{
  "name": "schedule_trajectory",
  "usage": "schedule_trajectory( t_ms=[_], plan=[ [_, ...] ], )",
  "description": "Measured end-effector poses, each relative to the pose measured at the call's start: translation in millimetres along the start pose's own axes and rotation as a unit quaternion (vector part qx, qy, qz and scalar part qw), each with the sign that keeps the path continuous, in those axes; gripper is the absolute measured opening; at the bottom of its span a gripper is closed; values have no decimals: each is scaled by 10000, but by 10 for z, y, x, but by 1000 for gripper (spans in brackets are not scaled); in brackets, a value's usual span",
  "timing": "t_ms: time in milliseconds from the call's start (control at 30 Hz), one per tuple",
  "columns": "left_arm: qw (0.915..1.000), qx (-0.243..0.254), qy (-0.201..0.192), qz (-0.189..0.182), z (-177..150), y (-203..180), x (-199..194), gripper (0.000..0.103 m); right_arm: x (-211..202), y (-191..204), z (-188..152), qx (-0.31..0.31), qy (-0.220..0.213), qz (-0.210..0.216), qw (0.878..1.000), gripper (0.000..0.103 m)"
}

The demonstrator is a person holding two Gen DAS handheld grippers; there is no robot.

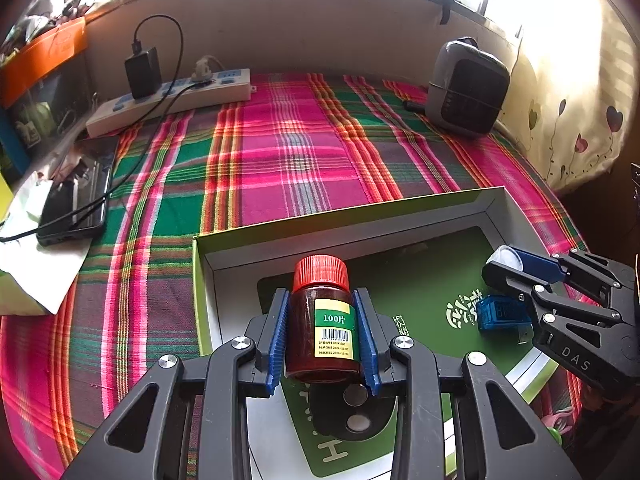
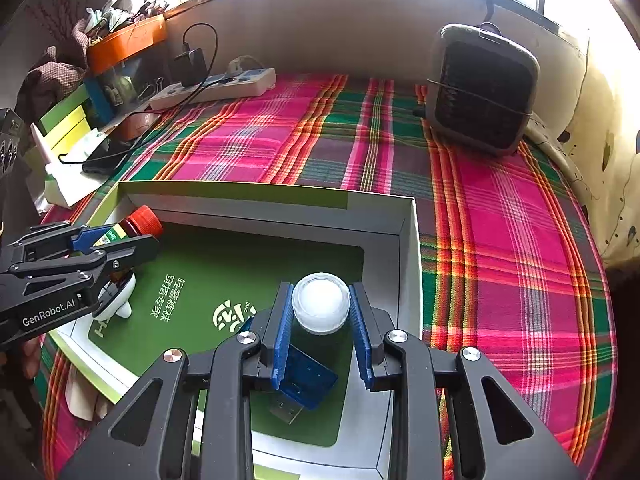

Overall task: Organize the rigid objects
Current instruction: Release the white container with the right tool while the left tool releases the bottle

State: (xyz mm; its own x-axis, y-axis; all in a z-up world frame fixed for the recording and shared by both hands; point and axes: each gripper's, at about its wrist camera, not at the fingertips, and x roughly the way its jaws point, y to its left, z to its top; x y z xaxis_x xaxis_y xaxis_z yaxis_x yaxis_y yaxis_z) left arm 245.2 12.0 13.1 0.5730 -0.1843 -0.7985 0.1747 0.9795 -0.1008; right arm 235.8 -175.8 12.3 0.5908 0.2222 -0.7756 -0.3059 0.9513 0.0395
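Plastic, card and woven cloth

The bottle (image 1: 322, 330) looks glossy amber plastic with a ribbed red cap and paper label; the box (image 2: 280, 196) is matt card; the plaid cloth (image 1: 280, 152) is woven; gripper pads (image 1: 280, 336) are ridged blue plastic.

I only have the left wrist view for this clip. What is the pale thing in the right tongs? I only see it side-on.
Observer: A round white-topped container, clamped by the right tongs above the green box.
Operator: Which way does the blue USB gadget's plug point?
Observer: On the blue USB gadget, it points toward the right camera.
Operator: Anything under the left tongs?
Observer: A white plastic piece lies in the box below the left tongs, which grip the red-capped bottle.
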Motion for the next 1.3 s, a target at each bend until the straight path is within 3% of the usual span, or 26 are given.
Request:
schedule_trajectory(
  t_ms=[433, 600, 700, 1300],
  plan=[
    [10000, -48, -6, -36, 13, 13, -5, 33, -15, -17, 11, 74, -38, 19, 10000, 30],
    [9999, -90, -10, -52, 5, 23, -38, 37, -80, -10, -7, 81, -129, 26, 9999, 42],
    [10000, -89, -19, -23, -9, 20, -73, 38, -130, -12, -22, 105, -169, 53, 9998, 43],
    [9984, -232, -473, -183, -268, 68, -673, 39, -663, -26, -307, 239, -555, 107, 9981, 43]
  ],
)
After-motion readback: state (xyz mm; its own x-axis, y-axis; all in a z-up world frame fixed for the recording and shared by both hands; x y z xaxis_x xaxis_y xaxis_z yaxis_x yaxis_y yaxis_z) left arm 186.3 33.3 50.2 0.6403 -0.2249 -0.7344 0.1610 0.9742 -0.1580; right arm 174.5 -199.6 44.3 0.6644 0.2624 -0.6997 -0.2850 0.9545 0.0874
